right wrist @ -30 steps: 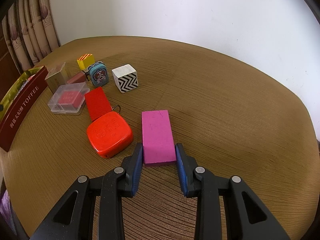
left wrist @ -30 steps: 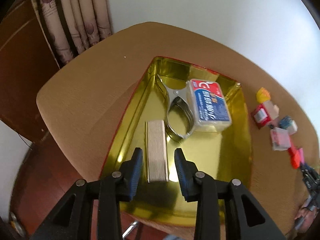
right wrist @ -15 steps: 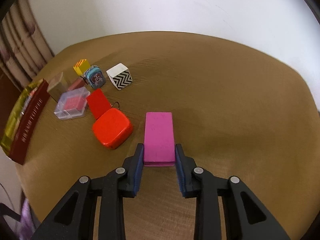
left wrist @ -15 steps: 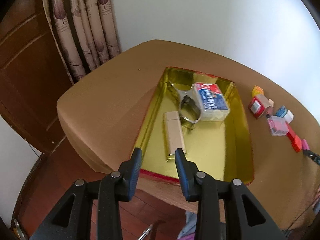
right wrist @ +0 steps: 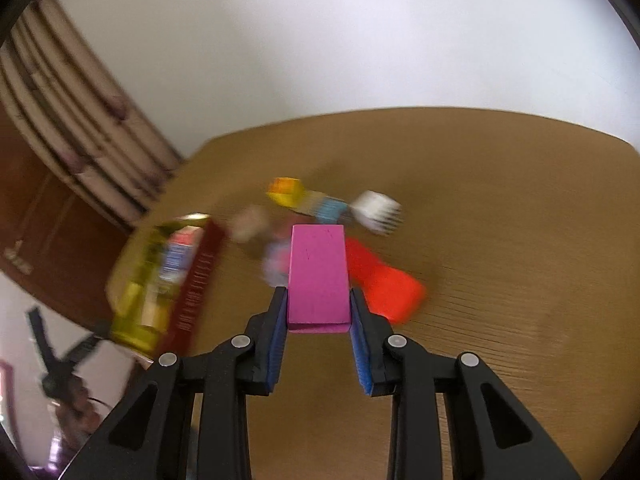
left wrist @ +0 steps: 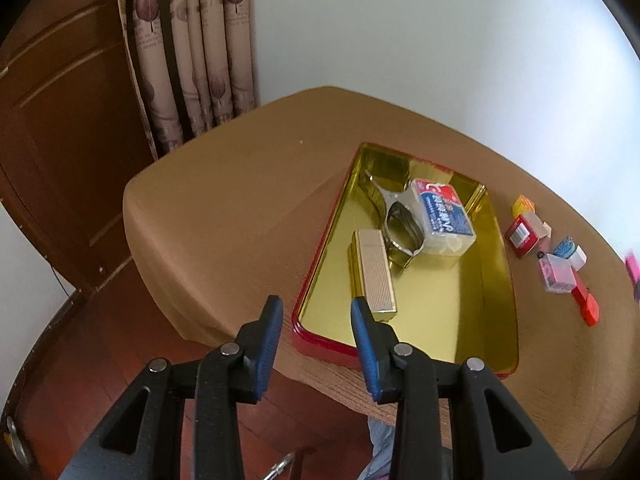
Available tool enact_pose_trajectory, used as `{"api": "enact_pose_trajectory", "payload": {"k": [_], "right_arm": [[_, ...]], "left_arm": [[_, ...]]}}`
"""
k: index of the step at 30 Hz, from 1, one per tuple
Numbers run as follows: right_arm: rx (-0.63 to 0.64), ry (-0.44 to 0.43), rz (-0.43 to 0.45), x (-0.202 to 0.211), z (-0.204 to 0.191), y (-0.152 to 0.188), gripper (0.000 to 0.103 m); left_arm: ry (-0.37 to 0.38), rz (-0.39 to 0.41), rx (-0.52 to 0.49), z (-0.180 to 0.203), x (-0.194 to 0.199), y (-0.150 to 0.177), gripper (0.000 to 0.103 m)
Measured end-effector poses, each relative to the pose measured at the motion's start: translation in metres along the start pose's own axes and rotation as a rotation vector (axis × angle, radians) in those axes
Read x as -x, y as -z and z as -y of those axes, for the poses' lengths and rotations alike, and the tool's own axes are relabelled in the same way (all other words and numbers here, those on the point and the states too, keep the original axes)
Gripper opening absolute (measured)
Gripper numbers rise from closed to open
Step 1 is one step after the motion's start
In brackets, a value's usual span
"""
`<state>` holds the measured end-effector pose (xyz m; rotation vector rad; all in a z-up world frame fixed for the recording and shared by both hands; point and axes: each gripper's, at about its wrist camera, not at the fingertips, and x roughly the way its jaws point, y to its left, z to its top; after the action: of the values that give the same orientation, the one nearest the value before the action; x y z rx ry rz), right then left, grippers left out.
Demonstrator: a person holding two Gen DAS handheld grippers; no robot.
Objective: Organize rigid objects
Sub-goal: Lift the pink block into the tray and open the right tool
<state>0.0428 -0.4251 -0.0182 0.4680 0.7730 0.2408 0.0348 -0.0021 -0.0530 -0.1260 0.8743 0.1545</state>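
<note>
My right gripper (right wrist: 319,308) is shut on a pink rectangular block (right wrist: 318,276), lifted above the brown table; the view is blurred. Below it lie a red case (right wrist: 384,284), a zigzag cube (right wrist: 378,211), a yellow block (right wrist: 285,193) and a blue tin (right wrist: 330,210). The gold tin tray (right wrist: 136,300) with red walls sits at the left. In the left wrist view my left gripper (left wrist: 316,312) stands open and empty off the table's near edge, in front of the tray (left wrist: 496,320). The tray holds a ribbed beige bar (left wrist: 376,276), a metal clip (left wrist: 400,224) and a white box with a blue label (left wrist: 444,216).
Small boxes (left wrist: 524,232) and a clear pink case (left wrist: 556,276) lie right of the tray. A curtain (left wrist: 188,52) and a dark wooden door (left wrist: 60,120) stand behind the table's left end. The other gripper (right wrist: 56,360) shows at the right wrist view's lower left.
The right gripper has risen off the table with the pink block and turned toward the tray. The left gripper has drawn back from the tray, past the table's edge.
</note>
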Motion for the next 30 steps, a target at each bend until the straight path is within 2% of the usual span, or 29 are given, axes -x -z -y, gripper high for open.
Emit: {"api": "enact_pose_trajectory", "payload": {"k": [5,8,11,14,17,30], "right_arm": [[0.039,-0.135,-0.052,-0.051,-0.075,-0.026,0.027],[0.037,-0.176,-0.110,-0.099,-0.112,-0.036,0.027],[0.007,-0.188,-0.159,-0.138,-0.128,-0.040,0.027],[-0.032,-0.193,-0.195,-0.171,-0.138,-0.042,0.027],[-0.031,-0.160,-0.204,-0.190,-0.143,-0.041,0.027],[-0.087,-0.116,-0.211,-0.216,-0.140,-0.045,0.030]], "left_arm": [[0.012,0.012,-0.023,0.004,0.003,0.002,0.036],[0.028,0.006,-0.018,0.003,0.003,0.002,0.036],[0.040,-0.001,-0.012,0.001,0.001,0.001,0.036],[0.056,-0.018,0.003,-0.002,-0.002,0.001,0.036],[0.066,-0.033,0.005,-0.003,-0.005,0.001,0.036],[0.087,-0.096,0.021,-0.008,-0.018,0.001,0.036]]}}
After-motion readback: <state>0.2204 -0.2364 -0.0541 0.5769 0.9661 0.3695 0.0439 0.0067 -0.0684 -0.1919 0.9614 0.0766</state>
